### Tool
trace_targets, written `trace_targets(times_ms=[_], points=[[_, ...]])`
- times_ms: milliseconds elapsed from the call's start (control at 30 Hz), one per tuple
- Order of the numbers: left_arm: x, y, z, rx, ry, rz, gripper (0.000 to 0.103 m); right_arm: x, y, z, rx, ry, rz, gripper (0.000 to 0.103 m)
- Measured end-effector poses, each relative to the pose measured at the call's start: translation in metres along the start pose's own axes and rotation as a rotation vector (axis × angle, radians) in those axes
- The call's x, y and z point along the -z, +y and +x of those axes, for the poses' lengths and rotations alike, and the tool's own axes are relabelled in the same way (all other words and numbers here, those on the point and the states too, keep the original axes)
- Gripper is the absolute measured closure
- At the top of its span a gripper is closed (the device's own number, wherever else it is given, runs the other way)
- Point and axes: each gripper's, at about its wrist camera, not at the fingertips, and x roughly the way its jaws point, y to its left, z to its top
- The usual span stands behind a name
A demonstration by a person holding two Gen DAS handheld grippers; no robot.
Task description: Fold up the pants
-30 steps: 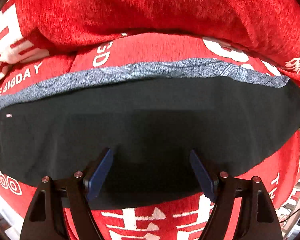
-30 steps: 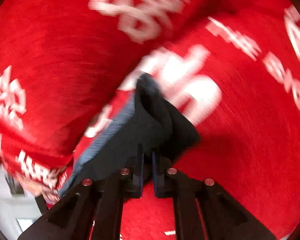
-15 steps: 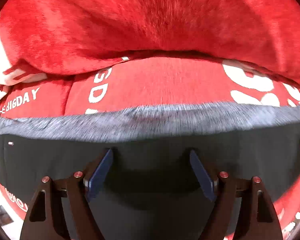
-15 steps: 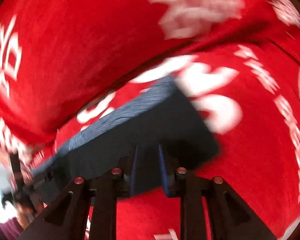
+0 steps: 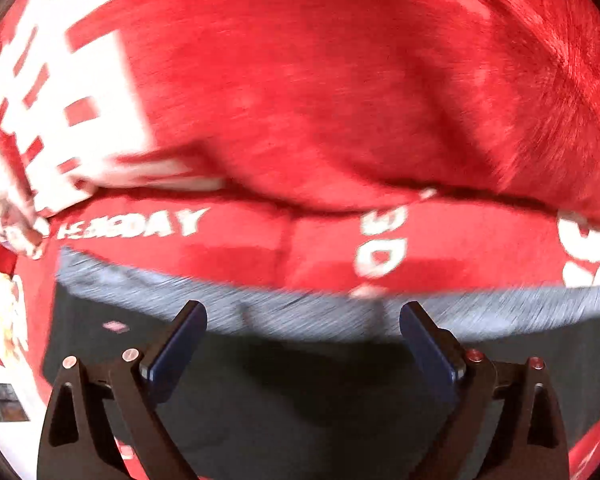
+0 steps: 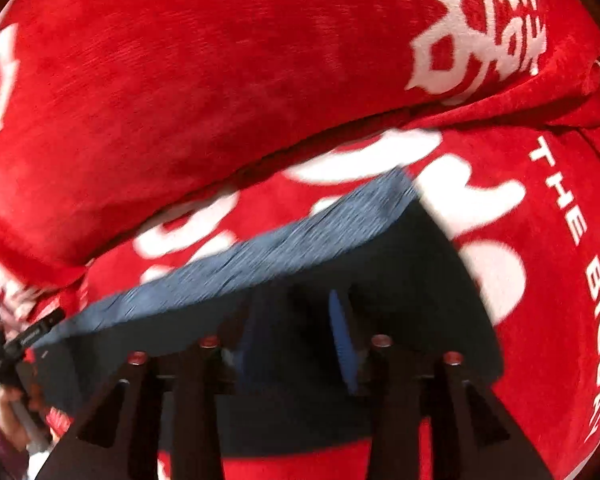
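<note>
The dark pants point(image 5: 300, 384) lie flat on a red blanket, with a grey patterned waistband point(image 5: 308, 314) along their far edge. My left gripper point(image 5: 302, 334) is open, its blue pads spread wide just above the waistband near the pants' left end. In the right wrist view the pants point(image 6: 400, 264) show their right corner and waistband point(image 6: 268, 252). My right gripper point(image 6: 296, 328) is open over the dark cloth, holding nothing.
A red blanket with white lettering point(image 5: 420, 248) covers the surface under the pants. A thick red folded roll of bedding point(image 6: 180, 100) rises just behind the waistband. The other hand-held gripper point(image 6: 8, 344) shows at the far left of the right wrist view.
My right gripper has opened and let go of the pants' corner, which now lies flat. My left gripper has moved forward to the waistband and toward the pants' left end.
</note>
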Motion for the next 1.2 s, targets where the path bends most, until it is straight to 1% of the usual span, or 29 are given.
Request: trace_targets(times_ms=[100,167,200,233,300,400,433,500,567,600,633,700,833,900,933,1033,1100,1167,1200], points=[[0.033,0.039,-0.008,-0.029,0.000,0.036,0.005,0.019,0.022,-0.004,-0.061,0.038,-0.031,0.057],[0.057,0.067,-0.009,-0.046,0.004,0.051,0.005,0.032,0.053,0.001,-0.105,0.073,-0.078,0.057],[0.062,0.079,-0.003,-0.050,0.007,0.053,0.005,0.042,0.077,0.007,-0.116,0.085,-0.106,0.057],[0.070,0.100,0.004,-0.050,0.010,0.052,0.005,0.047,0.097,0.012,-0.129,0.098,-0.147,0.057],[0.081,0.129,0.008,-0.049,0.009,0.048,0.005,0.057,0.140,0.018,-0.154,0.115,-0.230,0.057],[0.095,0.168,0.017,-0.065,-0.018,0.068,0.005,0.072,0.212,0.021,-0.218,0.142,-0.343,0.057],[0.096,0.176,0.021,-0.067,-0.019,0.070,0.005,0.076,0.234,0.024,-0.235,0.149,-0.373,0.055],[0.104,0.202,0.040,-0.040,0.002,0.058,0.005,0.085,0.283,0.032,-0.273,0.164,-0.438,0.047],[0.117,0.223,0.058,-0.019,0.037,0.046,0.005,0.098,0.344,0.045,-0.301,0.192,-0.534,0.046],[0.122,0.231,0.062,0.023,0.033,0.030,0.004,0.103,0.368,0.053,-0.304,0.208,-0.577,0.046],[0.126,0.238,0.063,0.061,0.015,0.012,0.003,0.110,0.398,0.061,-0.308,0.228,-0.630,0.046],[0.131,0.244,0.064,0.100,-0.007,0.015,0.003,0.123,0.449,0.076,-0.319,0.257,-0.717,0.046],[0.140,0.246,0.065,0.119,-0.059,0.014,0.002,0.143,0.544,0.115,-0.327,0.327,-0.860,0.046],[0.142,0.247,0.064,0.138,-0.079,0.001,0.002,0.147,0.576,0.131,-0.331,0.338,-0.893,0.046],[0.144,0.246,0.062,0.142,-0.087,-0.002,0.002,0.150,0.595,0.143,-0.336,0.354,-0.908,0.046],[0.149,0.246,0.058,0.144,-0.113,0.000,0.002,0.156,0.636,0.172,-0.347,0.390,-0.941,0.046],[0.153,0.247,0.056,0.153,-0.126,-0.006,0.002,0.162,0.658,0.190,-0.337,0.408,-0.977,0.046],[0.153,0.248,0.054,0.158,-0.132,-0.008,0.002,0.168,0.671,0.204,-0.322,0.439,-0.998,0.046],[0.154,0.248,0.054,0.161,-0.134,-0.009,0.002,0.172,0.676,0.215,-0.306,0.477,-1.011,0.050]])
